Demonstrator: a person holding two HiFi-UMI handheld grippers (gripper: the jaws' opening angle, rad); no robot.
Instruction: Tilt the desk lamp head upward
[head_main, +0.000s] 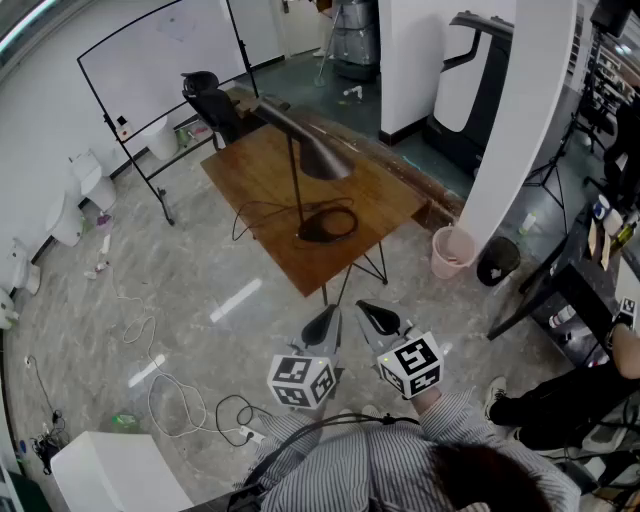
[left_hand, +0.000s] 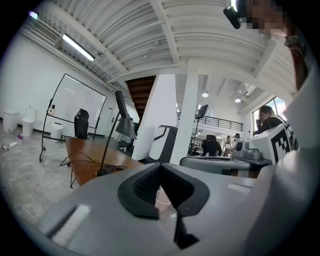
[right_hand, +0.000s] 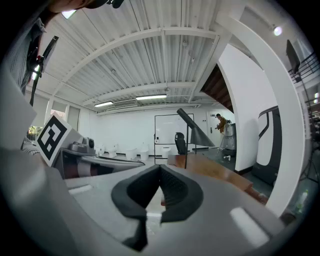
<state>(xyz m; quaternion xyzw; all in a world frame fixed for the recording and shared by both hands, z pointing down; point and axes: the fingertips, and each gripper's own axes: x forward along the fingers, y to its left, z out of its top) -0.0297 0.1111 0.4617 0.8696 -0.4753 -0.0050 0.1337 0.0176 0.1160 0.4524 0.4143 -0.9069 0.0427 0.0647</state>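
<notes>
Both grippers hang low at 6 o'clock in the head view, side by side and well short of the table. The left gripper has its fingers pressed together with nothing between them. Its own view confirms it: the left gripper has pad closed on pad, and it holds nothing. The right gripper sits just beside it at 3 o'clock. In its own view the right gripper is closed too, tips meeting and empty.

At 12 o'clock from the pair stands the lamp, upright on the wooden table. Its base sits toward the near edge, and a cable loops around the base. The lamp head slopes downward, with the arm running from it toward 11 o'clock. Neither gripper touches it; both are well apart from it.

From the left gripper view the lamp head shows at 10 o'clock above the jaws. From the right gripper view the lamp head shows at 1 o'clock.

A pink bucket stands on the floor at 4 o'clock from the base. A whiteboard stands at 11 o'clock, beyond the table, with a chair near it.
</notes>
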